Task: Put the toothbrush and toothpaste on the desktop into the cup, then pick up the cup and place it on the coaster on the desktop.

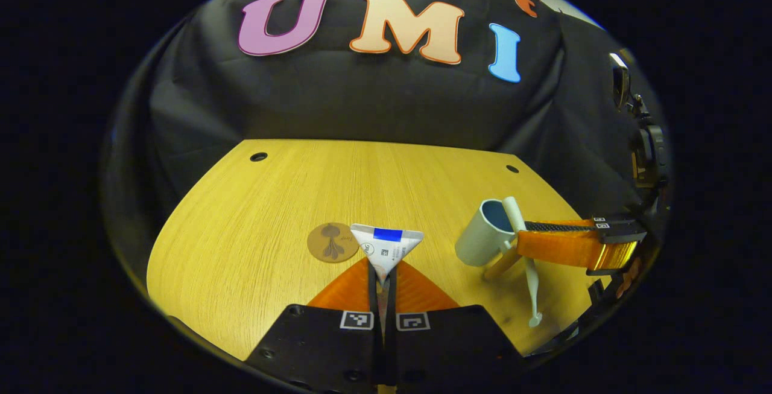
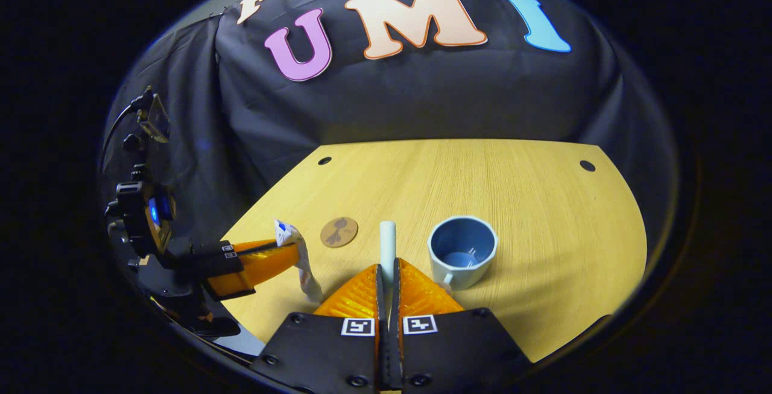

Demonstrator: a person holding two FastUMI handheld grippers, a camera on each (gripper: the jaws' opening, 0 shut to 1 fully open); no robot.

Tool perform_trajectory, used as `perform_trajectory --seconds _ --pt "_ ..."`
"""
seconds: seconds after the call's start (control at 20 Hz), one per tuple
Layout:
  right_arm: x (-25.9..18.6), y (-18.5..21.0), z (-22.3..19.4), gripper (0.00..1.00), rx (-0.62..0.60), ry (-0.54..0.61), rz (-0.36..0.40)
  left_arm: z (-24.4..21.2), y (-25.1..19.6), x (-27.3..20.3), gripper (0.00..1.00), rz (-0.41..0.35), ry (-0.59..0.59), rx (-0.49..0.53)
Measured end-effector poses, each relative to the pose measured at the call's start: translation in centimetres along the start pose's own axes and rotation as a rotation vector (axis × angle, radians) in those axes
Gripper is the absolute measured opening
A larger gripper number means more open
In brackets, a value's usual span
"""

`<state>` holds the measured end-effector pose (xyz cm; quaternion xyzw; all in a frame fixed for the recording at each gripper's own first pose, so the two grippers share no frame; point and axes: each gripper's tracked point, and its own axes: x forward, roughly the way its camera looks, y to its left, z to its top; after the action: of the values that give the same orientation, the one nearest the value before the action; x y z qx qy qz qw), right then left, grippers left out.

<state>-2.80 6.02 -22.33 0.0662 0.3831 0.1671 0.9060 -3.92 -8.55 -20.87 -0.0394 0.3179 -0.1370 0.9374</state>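
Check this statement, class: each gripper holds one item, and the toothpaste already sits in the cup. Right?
Not quite. The cup is empty in the right gripper view; the left gripper holds the toothpaste above the table. The right gripper holds the toothbrush.

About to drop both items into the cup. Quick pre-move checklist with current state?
1. Left gripper shut on the toothpaste: ok, the tube is pinched and lifted off the table.
2. Right gripper shut on the toothbrush: ok, the handle sticks up between its fingers.
3. Cup upright with its mouth open: ok.
4. Cup free of other items: ok, the right gripper view looks down to its bottom.
5. Coaster bare: ok, nothing lies on it.
6. Toothbrush head clear of the cup rim: cannot tell; in the left gripper view the two overlap.
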Motion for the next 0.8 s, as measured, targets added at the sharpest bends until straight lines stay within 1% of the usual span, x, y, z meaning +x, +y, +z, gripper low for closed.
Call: perform_trajectory --seconds 0.05,0.1,0.3,0.4,0.45,0.55,0.6,0.65,0.8 --pt "0.1 -0.3 1.2 0.00 0.003 -0.032 -0.004 0.6 -0.1 -0.2 0.00 -0.003 -0.009 0.000" --pt "0.1 -0.7 2.4 0.03 0.007 -0.057 -0.006 1.0 -0.2 -0.5 0.01 -0.009 -0.018 -0.001" --pt "0.5 -2.3 7.7 0.03 0.031 -0.175 -0.022 3.0 -1.2 -1.0 0.00 -0.018 -0.042 -0.003" --pt "0.8 -3.1 9.7 0.03 0.042 -0.216 -0.032 3.8 -1.3 -1.5 0.00 -0.017 -0.053 -0.002" --pt "1.3 -3.5 10.5 0.03 0.051 -0.236 -0.036 4.2 -1.3 -1.8 0.01 -0.014 -0.061 -0.003" --pt "2.0 -4.9 11.7 0.03 0.067 -0.273 -0.054 4.6 -1.4 -2.4 0.00 -0.006 -0.072 -0.005" --pt "2.3 -5.6 12.1 0.00 0.077 -0.293 -0.060 4.9 -1.3 -2.6 0.00 0.002 -0.078 -0.004" --pt "2.4 -6.0 12.6 0.03 0.081 -0.310 -0.065 5.2 -1.3 -2.8 0.00 0.008 -0.085 -0.005" --pt "3.4 -7.0 13.8 0.03 0.055 -0.367 -0.088 5.5 -1.2 -3.4 0.00 0.029 -0.093 -0.007"
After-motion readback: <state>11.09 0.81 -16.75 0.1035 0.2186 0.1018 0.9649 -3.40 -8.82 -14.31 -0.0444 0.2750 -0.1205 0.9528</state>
